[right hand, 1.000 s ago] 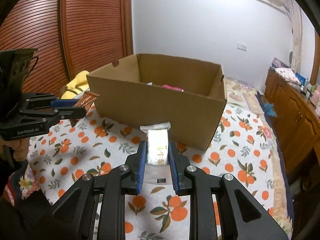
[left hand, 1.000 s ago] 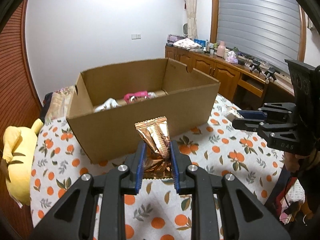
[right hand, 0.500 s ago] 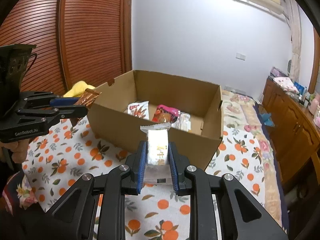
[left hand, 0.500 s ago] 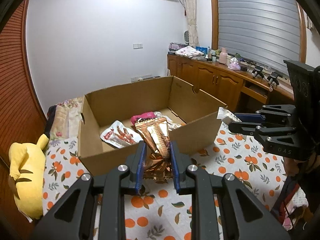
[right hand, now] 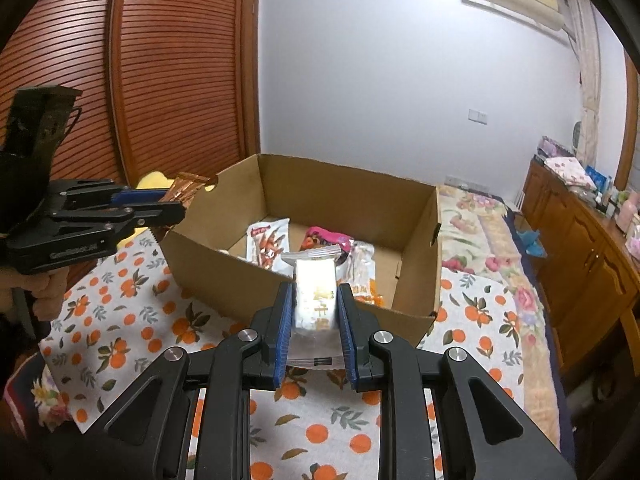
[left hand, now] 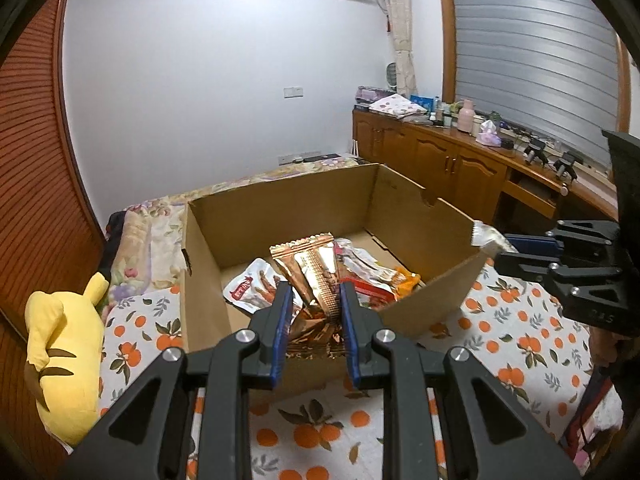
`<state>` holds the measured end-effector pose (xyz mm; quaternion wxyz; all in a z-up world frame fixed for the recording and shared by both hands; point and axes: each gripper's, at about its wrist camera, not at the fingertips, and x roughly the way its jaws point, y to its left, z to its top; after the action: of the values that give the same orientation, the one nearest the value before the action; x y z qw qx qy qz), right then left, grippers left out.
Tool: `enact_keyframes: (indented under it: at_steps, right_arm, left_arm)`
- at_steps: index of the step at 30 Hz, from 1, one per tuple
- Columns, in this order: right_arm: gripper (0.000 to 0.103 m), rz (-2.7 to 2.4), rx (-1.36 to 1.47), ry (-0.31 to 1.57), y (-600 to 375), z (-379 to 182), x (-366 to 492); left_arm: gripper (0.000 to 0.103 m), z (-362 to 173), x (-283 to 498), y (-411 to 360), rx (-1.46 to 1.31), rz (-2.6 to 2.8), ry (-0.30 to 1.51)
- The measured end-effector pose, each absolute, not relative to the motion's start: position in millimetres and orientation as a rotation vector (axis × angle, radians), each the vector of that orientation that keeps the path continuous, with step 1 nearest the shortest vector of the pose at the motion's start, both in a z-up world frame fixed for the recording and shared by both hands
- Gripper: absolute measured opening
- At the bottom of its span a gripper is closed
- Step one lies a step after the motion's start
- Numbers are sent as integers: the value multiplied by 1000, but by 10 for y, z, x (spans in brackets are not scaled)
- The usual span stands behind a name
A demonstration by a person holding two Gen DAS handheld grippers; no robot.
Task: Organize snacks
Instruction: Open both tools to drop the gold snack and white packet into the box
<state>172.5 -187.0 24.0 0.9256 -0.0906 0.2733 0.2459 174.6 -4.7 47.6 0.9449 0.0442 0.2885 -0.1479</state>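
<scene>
An open cardboard box (left hand: 288, 200) (right hand: 340, 184) stands on the orange-print cloth, with several snack packets on its floor. My left gripper (left hand: 312, 300) is shut on a crinkled copper foil snack packet (left hand: 310, 268), held above the box's near wall. In the right wrist view that left gripper (right hand: 176, 204) shows at the left by the box's corner. My right gripper (right hand: 314, 300) is shut on a white wrapped cake (right hand: 314, 292), just short of the box's near wall. In the left wrist view the right gripper (left hand: 500, 250) shows at the box's right corner.
A yellow plush toy (left hand: 64, 344) lies left of the box. A wooden cabinet (left hand: 460, 164) with bottles and clutter runs along the right. A slatted wooden door (right hand: 120, 80) stands behind the box, and a flower-print bed (right hand: 480, 232) lies beyond it. A hand (right hand: 44, 284) holds the left gripper.
Both grippers have risen and come forward toward the box, each keeping its packet. The box's inside, hidden by the near wall before, now shows its packets.
</scene>
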Motion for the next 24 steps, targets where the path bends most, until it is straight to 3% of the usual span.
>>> enact_keyframes:
  at_steps: [16, 24]
  right_arm:
    - [21, 453, -111, 625, -1683, 136, 2437]
    - [23, 429, -97, 656, -1648, -21, 2577]
  left_arm:
    - [24, 349, 2149, -56, 57, -272, 633]
    - [50, 331, 2173, -26, 20, -237, 615]
